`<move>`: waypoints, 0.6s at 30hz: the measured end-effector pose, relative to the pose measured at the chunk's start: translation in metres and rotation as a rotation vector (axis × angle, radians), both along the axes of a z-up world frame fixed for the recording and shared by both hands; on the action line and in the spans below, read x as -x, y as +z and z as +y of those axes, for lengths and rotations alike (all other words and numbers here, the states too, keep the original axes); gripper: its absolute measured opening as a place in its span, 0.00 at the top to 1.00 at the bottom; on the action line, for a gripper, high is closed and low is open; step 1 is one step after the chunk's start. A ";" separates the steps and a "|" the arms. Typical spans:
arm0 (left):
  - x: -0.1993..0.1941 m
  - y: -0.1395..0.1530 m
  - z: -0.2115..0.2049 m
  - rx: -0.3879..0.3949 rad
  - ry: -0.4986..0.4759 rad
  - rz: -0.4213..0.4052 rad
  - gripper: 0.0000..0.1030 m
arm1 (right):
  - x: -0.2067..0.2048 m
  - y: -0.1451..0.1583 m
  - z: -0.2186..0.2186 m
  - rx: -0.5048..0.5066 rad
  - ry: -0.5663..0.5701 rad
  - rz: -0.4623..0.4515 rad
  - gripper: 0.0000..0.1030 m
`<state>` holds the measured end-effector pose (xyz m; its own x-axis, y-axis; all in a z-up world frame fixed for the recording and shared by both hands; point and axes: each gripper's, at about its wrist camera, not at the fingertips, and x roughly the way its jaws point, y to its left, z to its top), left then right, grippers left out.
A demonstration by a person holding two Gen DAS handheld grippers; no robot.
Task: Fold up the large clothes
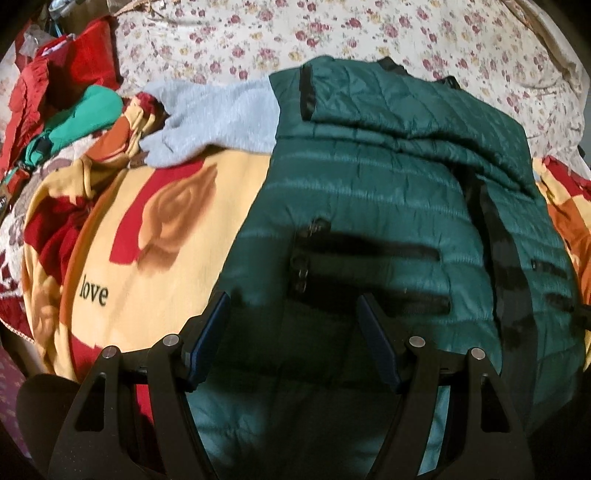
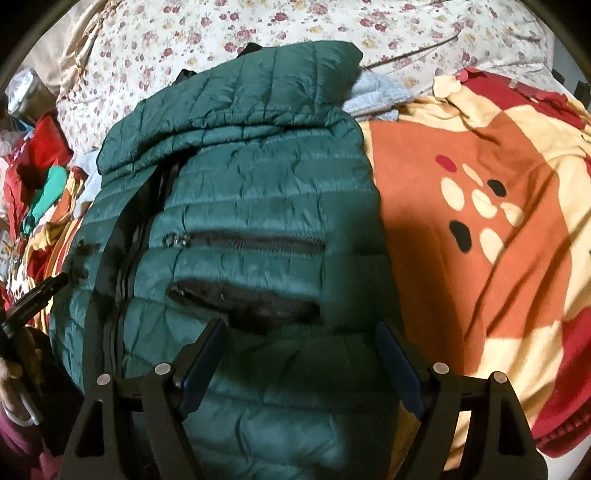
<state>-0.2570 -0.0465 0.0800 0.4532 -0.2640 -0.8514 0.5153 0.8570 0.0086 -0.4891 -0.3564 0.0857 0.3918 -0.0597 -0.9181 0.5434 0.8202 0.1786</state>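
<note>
A dark green quilted puffer jacket lies front up on a bed, with black zip pockets and a centre zip. Its upper part is folded down over the body. It also shows in the right wrist view. My left gripper is open and empty, just above the jacket's left lower half near a zip pocket. My right gripper is open and empty, above the jacket's right lower half near a pocket. The left gripper's tip shows at the left edge of the right wrist view.
The jacket rests on a yellow, red and orange blanket. A grey fleece garment lies beyond it. Red and teal clothes are piled at the left. A floral sheet covers the far bed.
</note>
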 end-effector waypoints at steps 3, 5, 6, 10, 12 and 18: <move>0.002 -0.003 0.008 -0.004 -0.005 0.020 0.31 | 0.008 -0.002 0.001 0.004 -0.002 0.026 0.18; 0.001 -0.005 0.017 0.013 0.000 0.048 0.31 | 0.013 -0.003 0.001 -0.004 -0.005 0.036 0.18; 0.001 -0.005 0.022 0.021 0.004 0.063 0.31 | 0.016 -0.004 0.000 -0.017 -0.009 0.042 0.18; -0.003 -0.005 0.042 0.044 0.034 0.108 0.31 | 0.028 -0.008 -0.002 -0.053 -0.016 0.061 0.18; -0.006 -0.006 0.049 0.055 0.047 0.143 0.31 | 0.034 -0.011 -0.003 -0.065 -0.022 0.069 0.18; -0.008 -0.017 0.062 0.071 0.065 0.217 0.31 | 0.048 -0.018 -0.005 -0.126 -0.031 0.078 0.18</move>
<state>-0.2490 0.0153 0.0630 0.2800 -0.3027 -0.9110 0.4419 0.8831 -0.1576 -0.5372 -0.3616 0.0678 0.3188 0.0468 -0.9467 0.5846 0.7765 0.2353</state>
